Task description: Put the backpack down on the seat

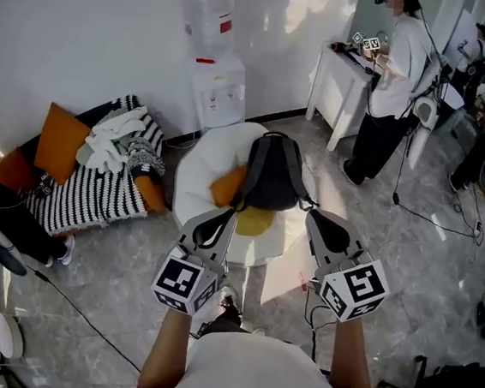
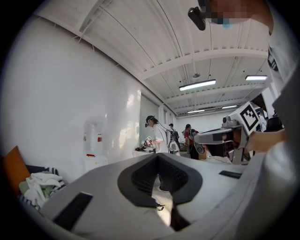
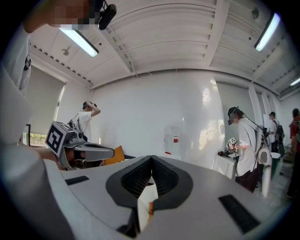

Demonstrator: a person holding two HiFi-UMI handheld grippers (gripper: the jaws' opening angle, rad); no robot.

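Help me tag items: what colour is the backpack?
Black. The backpack shows best in the head view.

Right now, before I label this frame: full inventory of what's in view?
backpack: 1, black, lying on the seat, straps toward the wearer
seat: 1, white, round, on the floor at centre
seat cushions: 2, orange and yellow, under the backpack
sofa: 1, black-and-white striped, left
sofa cushions: 3, orange, on the sofa
clothes pile: 1, white and green, on the sofa
water dispenser: 1, white with red label, at the wall
table: 1, white, upper right
bystander: 1 in a white top at the table; more at far right, count unclear
left gripper: 1, grey, shut, near the left strap
right gripper: 1, grey, shut, near the right strap
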